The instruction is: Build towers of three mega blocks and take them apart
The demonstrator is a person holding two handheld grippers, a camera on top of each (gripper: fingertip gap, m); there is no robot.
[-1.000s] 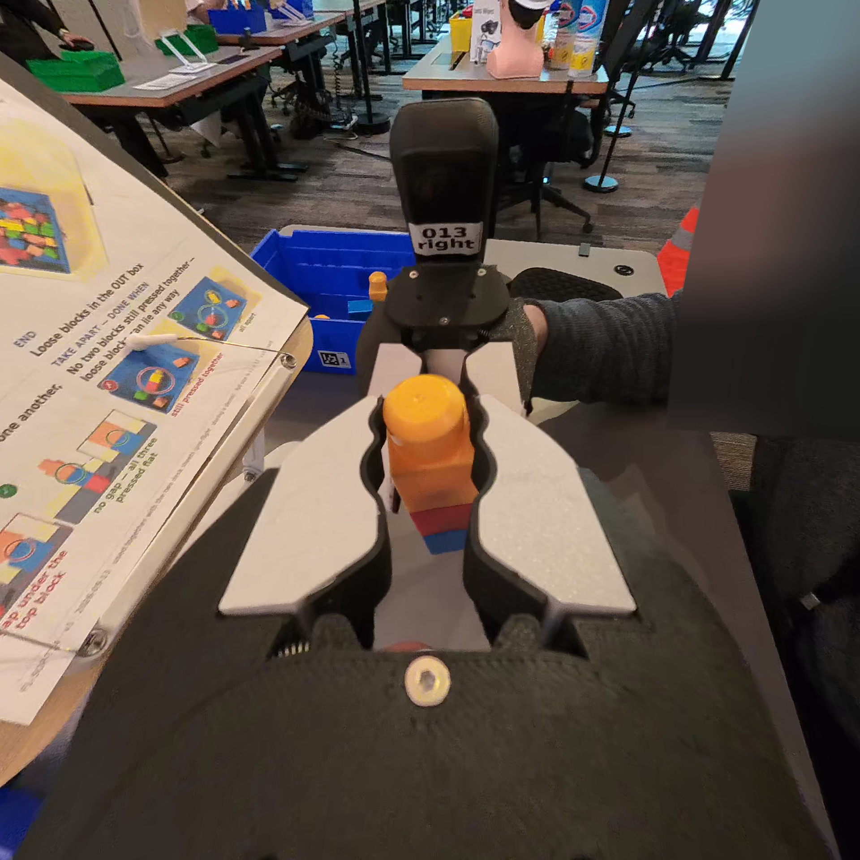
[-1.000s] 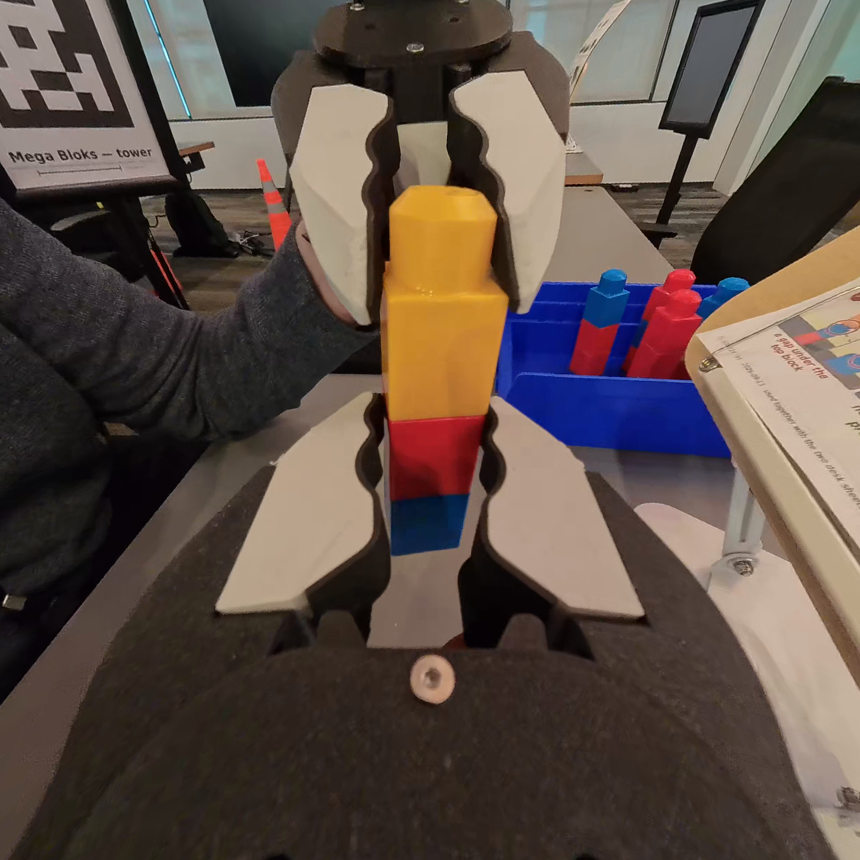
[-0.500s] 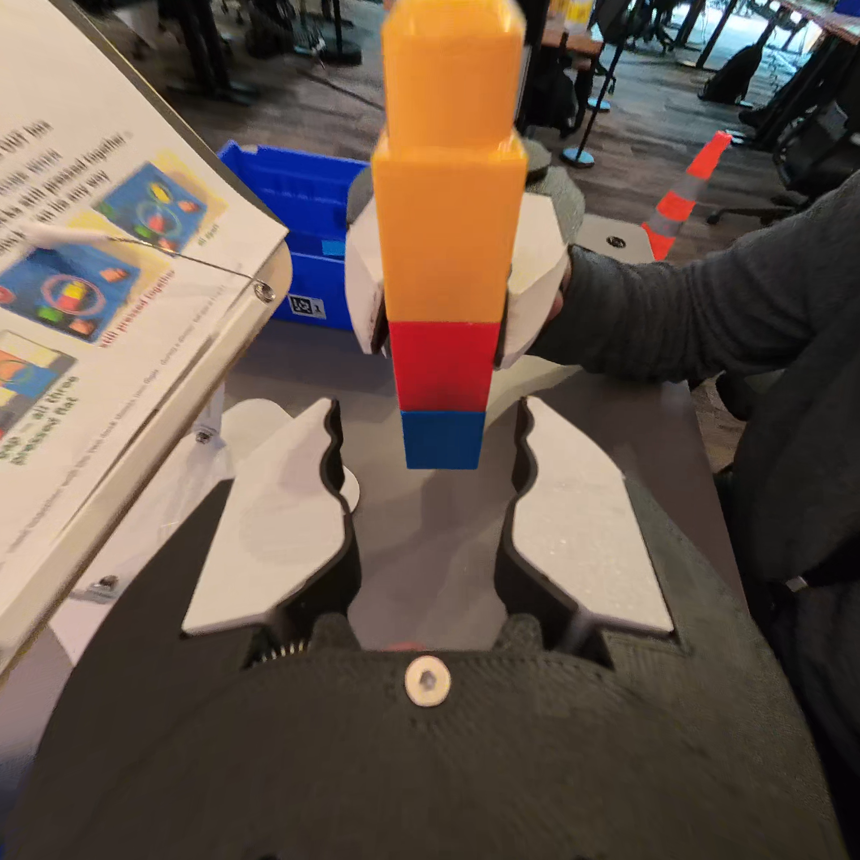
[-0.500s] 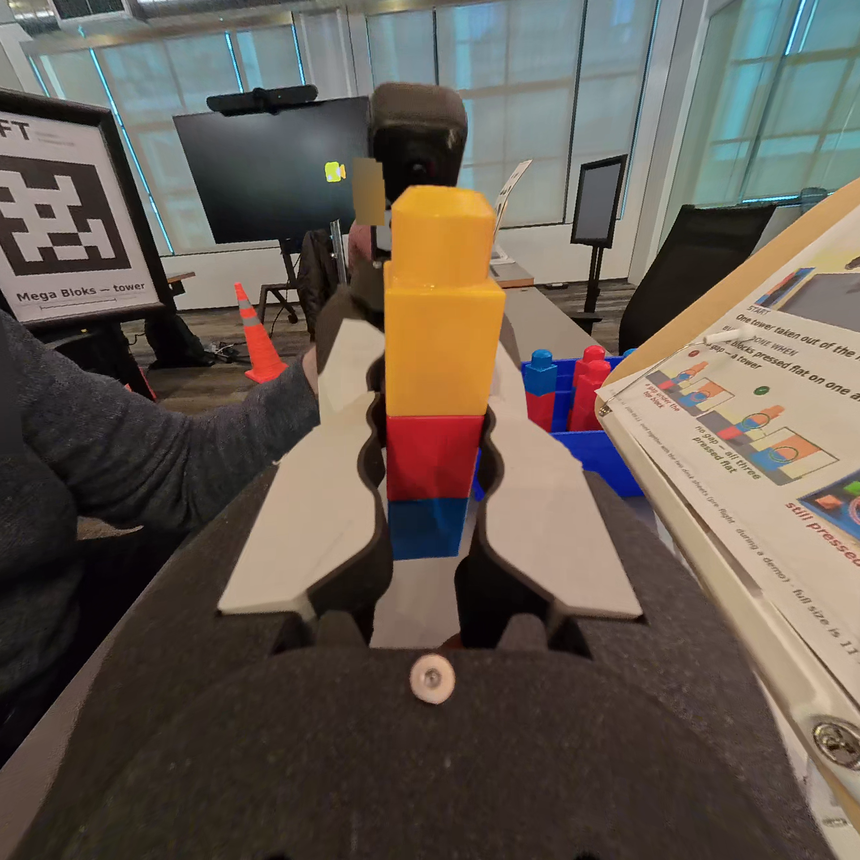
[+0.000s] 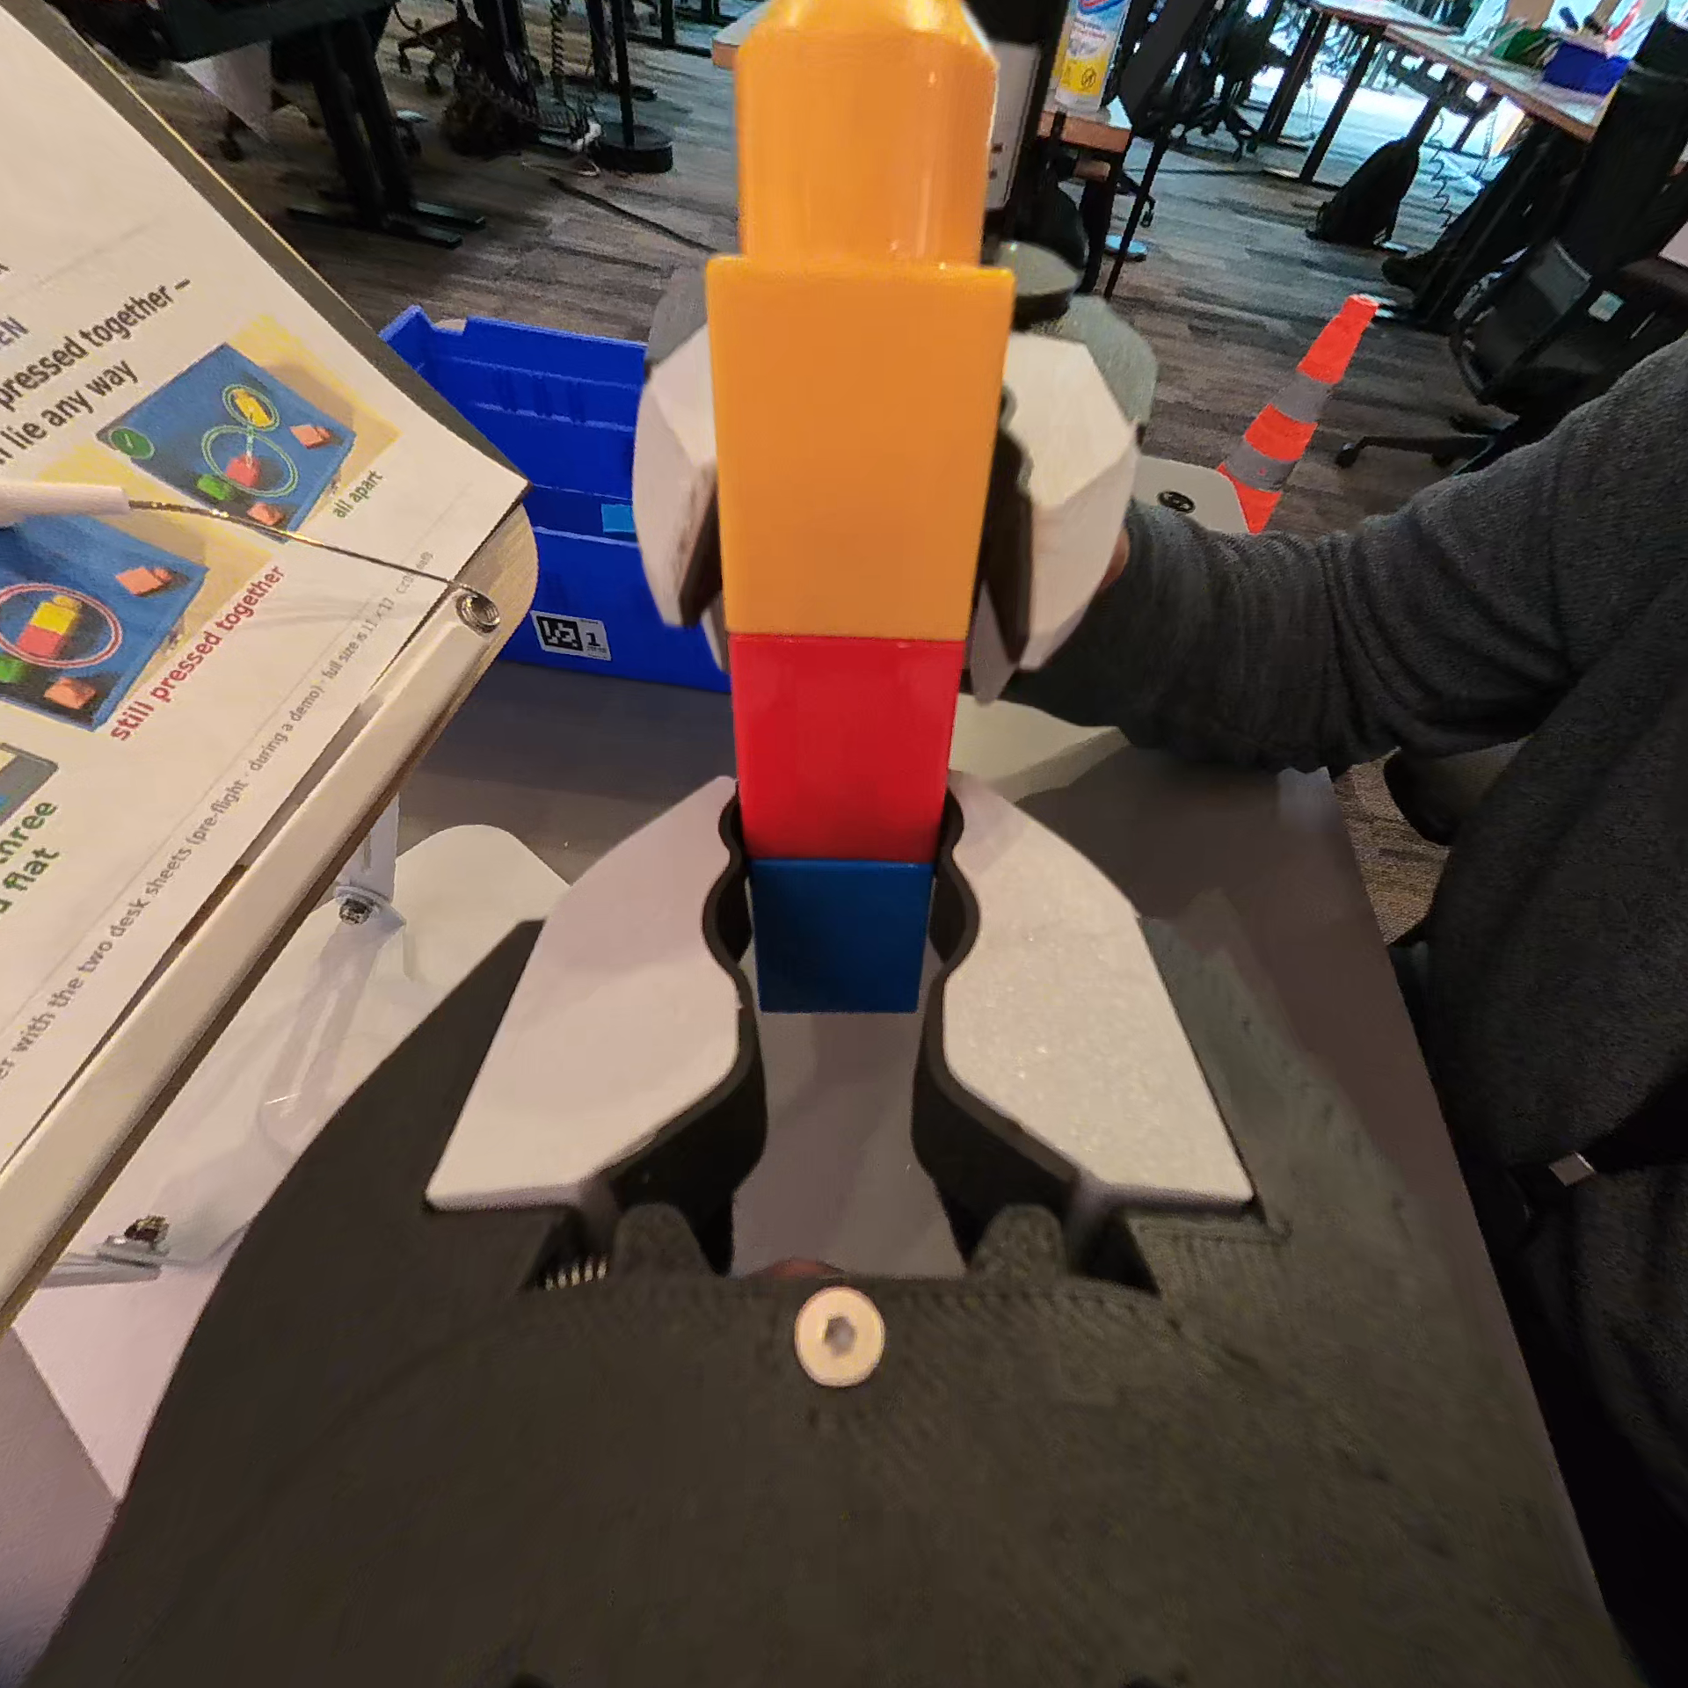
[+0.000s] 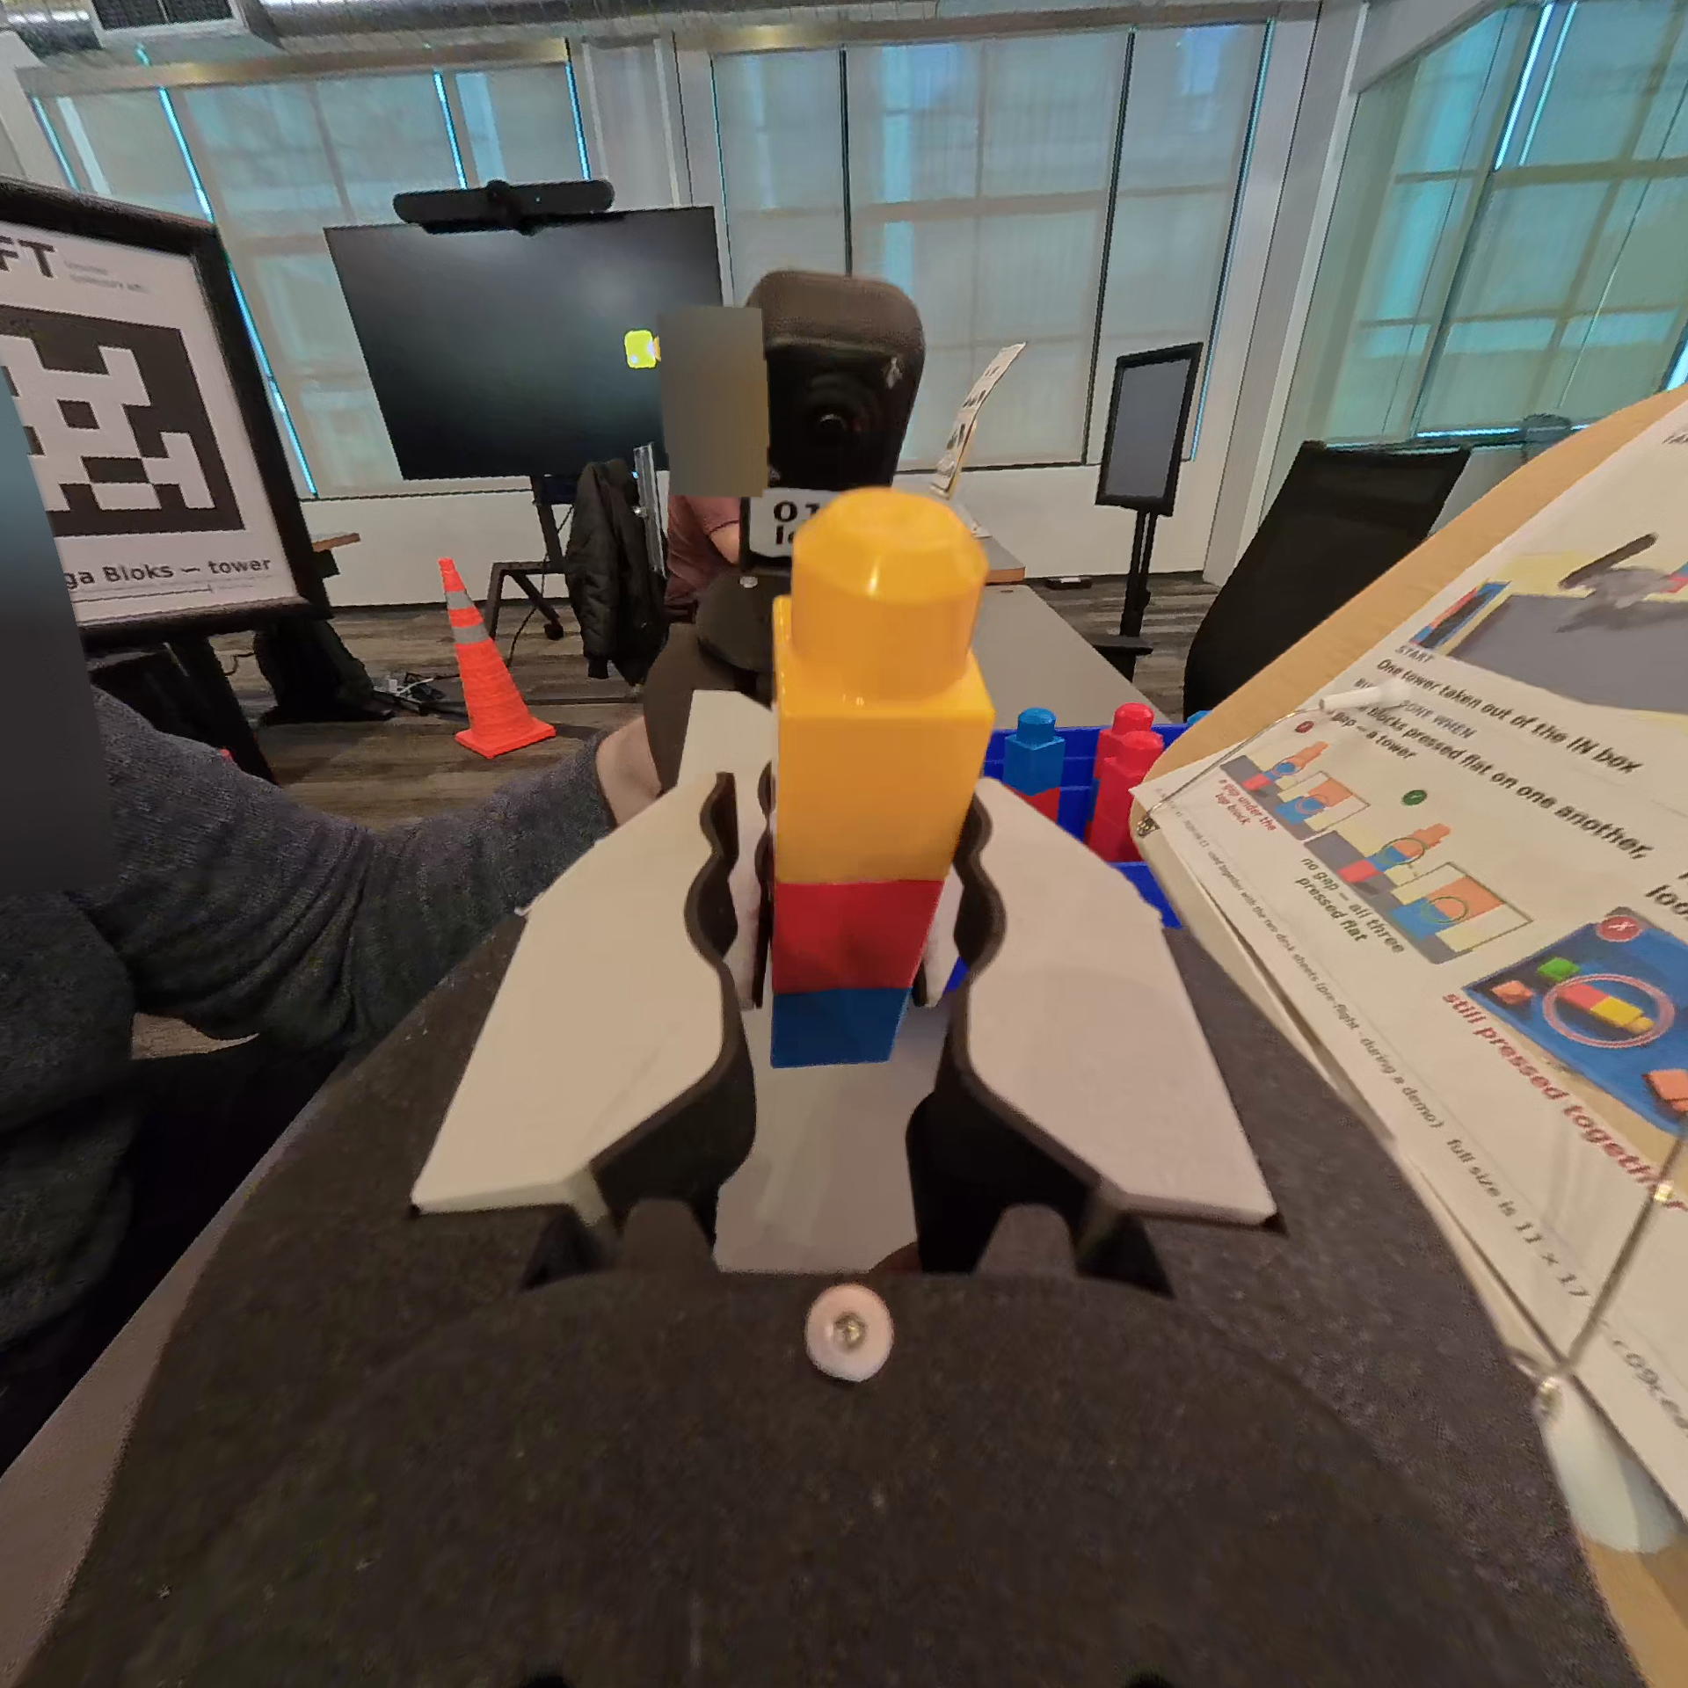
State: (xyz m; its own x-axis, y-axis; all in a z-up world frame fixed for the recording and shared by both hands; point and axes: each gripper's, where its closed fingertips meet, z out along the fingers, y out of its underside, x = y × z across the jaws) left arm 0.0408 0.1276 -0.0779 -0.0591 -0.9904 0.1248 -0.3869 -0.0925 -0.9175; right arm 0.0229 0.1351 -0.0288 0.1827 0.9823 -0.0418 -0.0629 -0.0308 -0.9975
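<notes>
The tower [image 5: 845, 566], yellow over red over blue, is upright and held off the table [image 5: 1215, 822] between both grippers. The left gripper [image 5: 840, 900] has its jaws narrow, clamped at the red-blue seam. The right gripper [image 6: 845, 900] faces it, jaws narrow on the red block. The blue base hangs free over bare table. The tilted board [image 5: 228, 566] stands close on one side; the blue bin [image 5: 557, 475] lies beyond.
</notes>
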